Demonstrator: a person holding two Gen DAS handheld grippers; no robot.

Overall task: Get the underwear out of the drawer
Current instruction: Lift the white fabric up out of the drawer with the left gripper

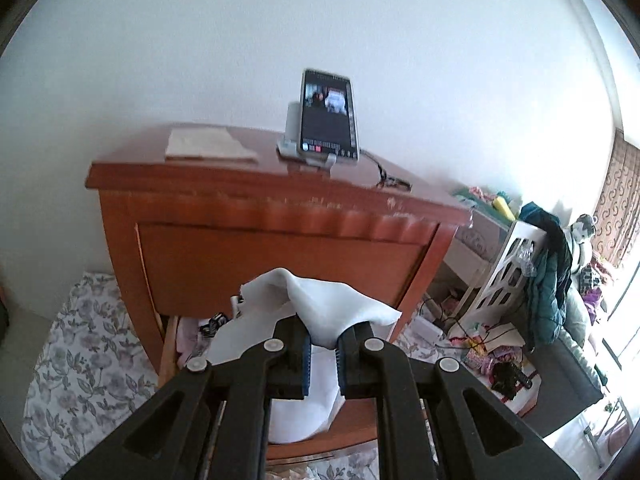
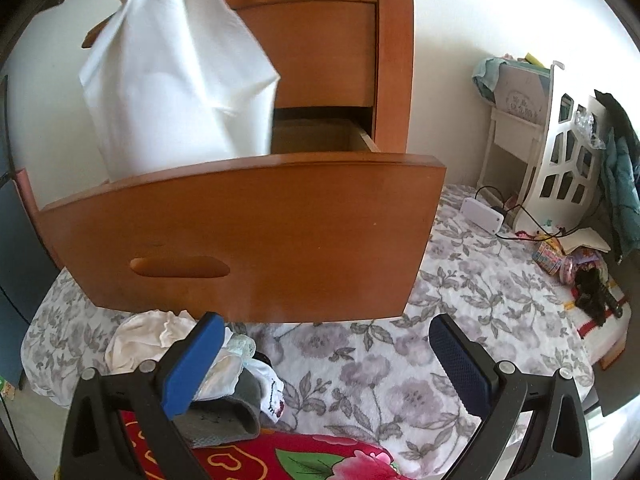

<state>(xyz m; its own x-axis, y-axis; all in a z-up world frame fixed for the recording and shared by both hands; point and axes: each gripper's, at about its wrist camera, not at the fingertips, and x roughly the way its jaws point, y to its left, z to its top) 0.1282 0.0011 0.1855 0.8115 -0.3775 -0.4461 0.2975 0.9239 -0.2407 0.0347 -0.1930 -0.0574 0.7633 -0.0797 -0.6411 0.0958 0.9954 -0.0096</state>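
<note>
The left hand-held gripper (image 1: 322, 346) pinches a white garment (image 1: 328, 300), which hangs above the open drawer (image 2: 248, 240) of the wooden nightstand (image 1: 280, 216). The right hand-held gripper (image 2: 326, 364) is spread wide with nothing between its pads, near the drawer front, over a floral sheet (image 2: 460, 300). A pile of underwear (image 2: 160, 340) lies just beside its left pad.

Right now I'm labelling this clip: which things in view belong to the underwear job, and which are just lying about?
Part of the job:
- white underwear, clamped in the left gripper
- open drawer
- pile of garments on the floral sheet
- right gripper, open

Just lying about:
- phone on its stand
- folded paper
- white power strip
- teal jacket
</note>
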